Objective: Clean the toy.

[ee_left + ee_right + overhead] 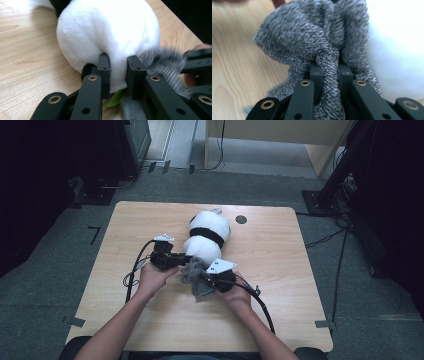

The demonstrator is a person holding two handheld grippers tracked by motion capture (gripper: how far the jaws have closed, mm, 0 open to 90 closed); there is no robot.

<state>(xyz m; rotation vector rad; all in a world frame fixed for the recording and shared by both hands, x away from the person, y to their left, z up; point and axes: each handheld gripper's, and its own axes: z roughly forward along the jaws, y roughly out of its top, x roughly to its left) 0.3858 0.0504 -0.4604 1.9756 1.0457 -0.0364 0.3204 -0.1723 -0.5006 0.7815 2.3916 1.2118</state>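
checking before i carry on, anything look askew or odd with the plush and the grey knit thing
Nothing looks damaged or spilled. The white plush toy lies on its side on the table, pinched by the left tool. The grey knit cloth is bunched at the toy's near end, a fold clamped in the right tool.

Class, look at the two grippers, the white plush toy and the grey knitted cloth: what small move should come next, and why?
Probably draw the grey knitted cloth a little further over the near end of the white plush toy. The left gripper pinches the plush there and steadies it, while the right gripper is shut on a bunched fold of the cloth lying against the toy.
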